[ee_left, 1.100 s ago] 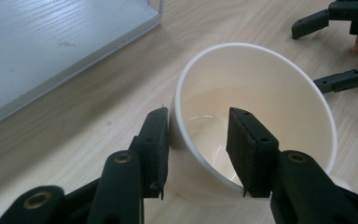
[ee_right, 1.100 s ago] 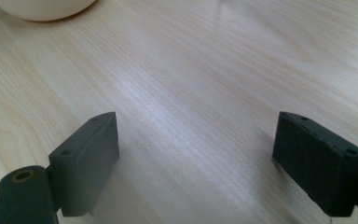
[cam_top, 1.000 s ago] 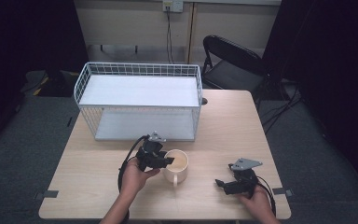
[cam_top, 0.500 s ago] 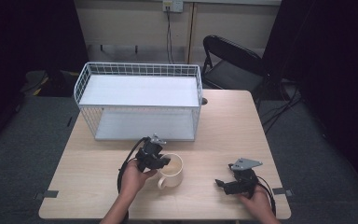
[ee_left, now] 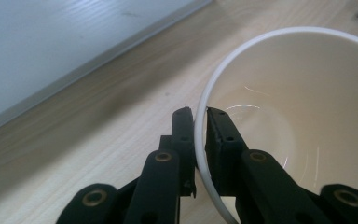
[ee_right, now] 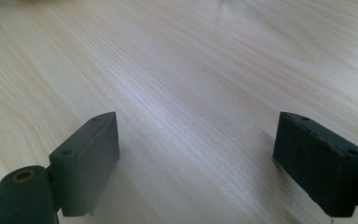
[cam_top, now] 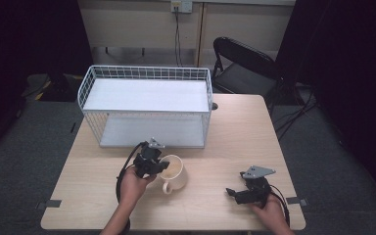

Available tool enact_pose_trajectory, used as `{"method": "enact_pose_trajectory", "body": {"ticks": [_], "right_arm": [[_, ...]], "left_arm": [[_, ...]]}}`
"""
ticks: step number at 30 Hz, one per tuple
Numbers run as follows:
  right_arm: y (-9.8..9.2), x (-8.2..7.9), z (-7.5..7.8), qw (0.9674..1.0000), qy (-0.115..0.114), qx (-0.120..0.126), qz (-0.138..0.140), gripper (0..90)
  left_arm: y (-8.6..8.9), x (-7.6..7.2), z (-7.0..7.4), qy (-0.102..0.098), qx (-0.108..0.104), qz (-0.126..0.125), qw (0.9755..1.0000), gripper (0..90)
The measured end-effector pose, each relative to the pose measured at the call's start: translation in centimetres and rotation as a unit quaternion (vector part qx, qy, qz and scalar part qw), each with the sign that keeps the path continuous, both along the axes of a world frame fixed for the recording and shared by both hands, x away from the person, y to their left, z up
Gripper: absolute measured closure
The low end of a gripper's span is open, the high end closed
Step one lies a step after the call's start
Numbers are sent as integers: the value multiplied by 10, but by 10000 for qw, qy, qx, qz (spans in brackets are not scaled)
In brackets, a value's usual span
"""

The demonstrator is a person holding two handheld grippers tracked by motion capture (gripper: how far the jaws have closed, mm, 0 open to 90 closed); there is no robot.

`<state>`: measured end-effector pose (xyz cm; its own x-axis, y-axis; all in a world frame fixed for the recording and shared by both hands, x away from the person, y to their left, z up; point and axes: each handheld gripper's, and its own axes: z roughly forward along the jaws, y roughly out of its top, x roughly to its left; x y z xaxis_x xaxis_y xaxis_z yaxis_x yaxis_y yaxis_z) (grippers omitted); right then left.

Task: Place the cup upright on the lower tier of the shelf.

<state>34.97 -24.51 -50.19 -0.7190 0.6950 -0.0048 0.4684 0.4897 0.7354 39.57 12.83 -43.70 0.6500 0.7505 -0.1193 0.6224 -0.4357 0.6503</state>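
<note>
A cream mug (cam_top: pixel 173 172) stands on the wooden table (cam_top: pixel 235 142) in front of the wire rack, its handle turned toward the near edge. My left gripper (cam_top: pixel 157 165) is shut on the mug's rim (ee_left: pixel 200 140), one jaw outside the wall and one inside. The mug's inside looks empty (ee_left: pixel 279 116). Near the table's front right my right gripper (cam_top: pixel 233 192) rests low over bare wood, open with nothing between its jaws (ee_right: pixel 196 149).
A white wire rack (cam_top: pixel 147 105) with two white shelves stands at the back left of the table, close behind the mug. A black folding chair (cam_top: pixel 245 63) stands beyond the far edge. Bare wood lies between the two grippers.
The mug, held by the left gripper, has shifted a little to the left and toward the near edge, and its handle has swung. The right gripper has stayed put.
</note>
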Motion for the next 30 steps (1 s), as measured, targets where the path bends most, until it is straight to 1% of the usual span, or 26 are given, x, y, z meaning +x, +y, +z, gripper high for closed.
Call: {"method": "enact_pose_trajectory", "body": {"ticks": [5,9,10,13,14,15,18,20,24,27,29,30], "right_arm": [[0,0,0,10000,0,0,3,136],[0,0,0,10000,2,1,3,136],[0,0,0,10000,2,1,3,136],[0,0,0,10000,2,1,2,136],[0,0,0,10000,-1,0,3,136],[0,0,0,10000,-2,0,3,136],[0,0,0,10000,-1,0,2,136],[0,0,0,10000,-1,-2,2,135],[0,0,0,10000,-1,-3,1,135],[0,0,0,10000,1,-2,1,135],[0,0,0,10000,0,-2,1,135],[0,0,0,10000,-1,-3,0,135]], "left_arm": [[7,3,4,-126,-122,231,9996,826],[11,5,8,-241,-122,353,9990,827],[11,5,8,-241,-122,353,9990,826],[13,8,11,-315,-159,434,9984,826],[14,9,12,-373,-141,469,9981,826],[14,9,13,-361,-187,508,9979,827],[17,11,14,-341,-178,571,9976,827],[17,13,15,-422,-112,604,9972,827],[17,14,17,-504,-144,690,9962,827],[18,15,18,-549,-108,701,9960,827],[19,16,19,-632,-117,785,9948,827],[19,16,19,-632,-117,785,9948,828]]}}
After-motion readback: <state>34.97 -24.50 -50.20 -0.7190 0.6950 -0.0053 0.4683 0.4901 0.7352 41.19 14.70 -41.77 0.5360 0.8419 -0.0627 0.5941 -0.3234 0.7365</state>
